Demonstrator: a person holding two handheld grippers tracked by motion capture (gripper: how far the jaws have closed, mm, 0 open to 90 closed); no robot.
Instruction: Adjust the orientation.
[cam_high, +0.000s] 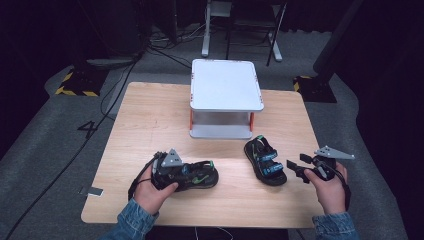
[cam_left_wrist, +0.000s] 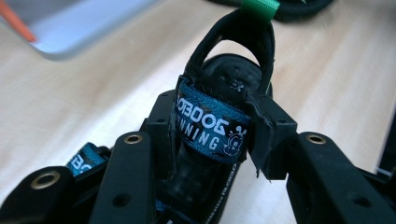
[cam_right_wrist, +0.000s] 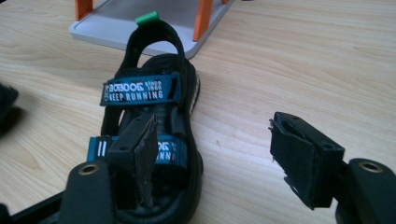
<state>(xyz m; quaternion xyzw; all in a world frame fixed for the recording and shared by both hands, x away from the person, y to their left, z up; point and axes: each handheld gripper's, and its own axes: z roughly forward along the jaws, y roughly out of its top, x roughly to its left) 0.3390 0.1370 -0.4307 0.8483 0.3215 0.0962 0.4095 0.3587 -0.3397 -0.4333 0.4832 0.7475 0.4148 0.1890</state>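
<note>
Two black sandals with blue straps and green heel tabs lie on the wooden table (cam_high: 150, 125). My left gripper (cam_high: 186, 171) is shut on the left sandal (cam_high: 200, 176). In the left gripper view its jaws clamp the blue lettered strap (cam_left_wrist: 210, 127) from both sides, and the gripper (cam_left_wrist: 212, 140) points toward the sandal's heel loop. The right sandal (cam_high: 265, 161) lies with its heel toward the stand. My right gripper (cam_high: 296, 165) hovers open just right of it. In the right gripper view the gripper (cam_right_wrist: 219, 158) has its left pad (cam_right_wrist: 142, 154) over the front strap of the right sandal (cam_right_wrist: 149, 93) and its right pad over bare table.
A white two-level stand (cam_high: 227, 85) with orange legs sits at the table's far middle; its lower shelf (cam_right_wrist: 140, 18) lies just beyond the right sandal's heel. A cable and chair legs are on the floor behind. Bare wood stretches along the table's left side and front edge.
</note>
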